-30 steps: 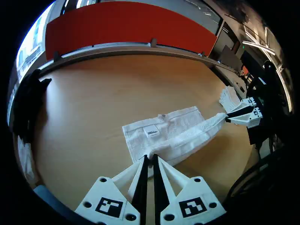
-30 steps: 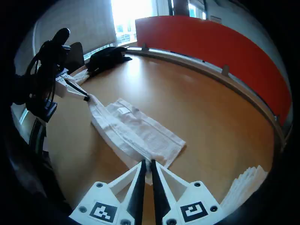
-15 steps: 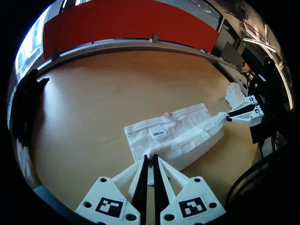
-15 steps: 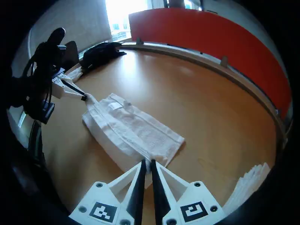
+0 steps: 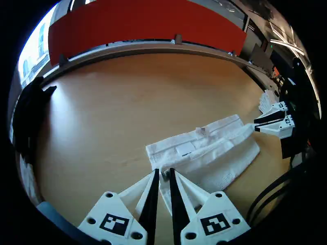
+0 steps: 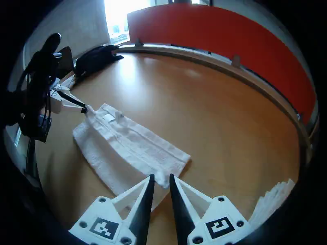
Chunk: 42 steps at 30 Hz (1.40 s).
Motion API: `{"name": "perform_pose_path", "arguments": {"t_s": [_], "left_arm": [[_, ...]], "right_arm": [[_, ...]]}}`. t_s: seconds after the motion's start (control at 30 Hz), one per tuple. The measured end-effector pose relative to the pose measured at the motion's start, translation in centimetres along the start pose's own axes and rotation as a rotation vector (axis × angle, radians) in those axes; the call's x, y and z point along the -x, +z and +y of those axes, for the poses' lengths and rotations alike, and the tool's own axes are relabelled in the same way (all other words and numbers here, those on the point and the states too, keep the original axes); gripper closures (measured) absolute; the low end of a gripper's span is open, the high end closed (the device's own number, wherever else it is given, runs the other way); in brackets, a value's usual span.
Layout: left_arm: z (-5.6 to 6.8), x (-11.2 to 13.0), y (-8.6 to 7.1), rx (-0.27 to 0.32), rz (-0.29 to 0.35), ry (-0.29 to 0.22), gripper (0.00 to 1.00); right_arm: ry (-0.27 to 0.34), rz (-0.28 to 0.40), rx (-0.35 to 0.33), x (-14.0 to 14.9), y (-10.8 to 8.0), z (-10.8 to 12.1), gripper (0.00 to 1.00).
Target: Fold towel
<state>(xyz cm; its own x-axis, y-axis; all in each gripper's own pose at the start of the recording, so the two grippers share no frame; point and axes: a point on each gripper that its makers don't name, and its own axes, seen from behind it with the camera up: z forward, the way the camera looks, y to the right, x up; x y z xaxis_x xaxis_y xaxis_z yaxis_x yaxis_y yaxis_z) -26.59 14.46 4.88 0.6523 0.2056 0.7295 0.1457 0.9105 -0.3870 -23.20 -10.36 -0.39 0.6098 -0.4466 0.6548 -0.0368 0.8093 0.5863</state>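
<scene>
A white towel (image 5: 208,155) lies folded lengthwise into a long strip on the wooden table (image 5: 122,102); its label faces up. My left gripper (image 5: 163,171) sits at the strip's near corner, its fingers parted by a narrow gap with a bit of cloth between the tips. In the right gripper view the towel (image 6: 126,151) lies flat, and my right gripper (image 6: 160,177) stands open just short of its end, holding nothing. Across the strip, the right gripper (image 5: 255,125) hangs beside the far end, and the left gripper (image 6: 83,109) rests at the other corner.
A red partition (image 5: 143,22) runs along the table's far edge. A black bag (image 5: 26,114) lies at the left end of the table, also seen as the black bag (image 6: 96,59). A stack of folded white towels (image 6: 274,196) sits by the right gripper's side.
The lifted long edge has been laid down over the towel, which now lies flat. The right gripper's fingers have spread and let go; the left gripper's gap has widened slightly.
</scene>
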Motion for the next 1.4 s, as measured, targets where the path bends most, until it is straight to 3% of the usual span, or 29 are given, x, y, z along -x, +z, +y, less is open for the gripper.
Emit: {"name": "perform_pose_path", "arguments": {"t_s": [0.23,0.53,0.57,0.7,0.77,1.4], "left_arm": [[-0.5,-0.1,0.1,-0.021,-0.003,0.008,0.65],[-1.0,-0.4,-0.1,-0.025,0.009,-0.011,0.23],[-1.1,-0.6,-0.1,-0.028,0.014,-0.012,0.21],[-1.4,-0.8,-0.4,-0.036,0.023,-0.012,0.04],[-1.4,-0.8,-0.5,-0.038,0.025,-0.013,0.04],[-0.7,0.8,-2.3,-0.050,0.027,-0.031,0.04]], "right_arm": [[-0.007,0.000,0.039,-0.2,0.4,1.1,0.55],[-0.010,0.006,0.083,-0.4,0.4,2.3,0.51],[-0.010,0.008,0.087,-0.5,0.4,2.4,0.46],[0.000,0.024,0.096,-0.9,0.3,2.6,0.12],[0.006,0.032,0.096,-1.0,0.3,2.5,0.00],[0.016,0.044,0.084,0.3,-1.8,0.6,0.00]]}}
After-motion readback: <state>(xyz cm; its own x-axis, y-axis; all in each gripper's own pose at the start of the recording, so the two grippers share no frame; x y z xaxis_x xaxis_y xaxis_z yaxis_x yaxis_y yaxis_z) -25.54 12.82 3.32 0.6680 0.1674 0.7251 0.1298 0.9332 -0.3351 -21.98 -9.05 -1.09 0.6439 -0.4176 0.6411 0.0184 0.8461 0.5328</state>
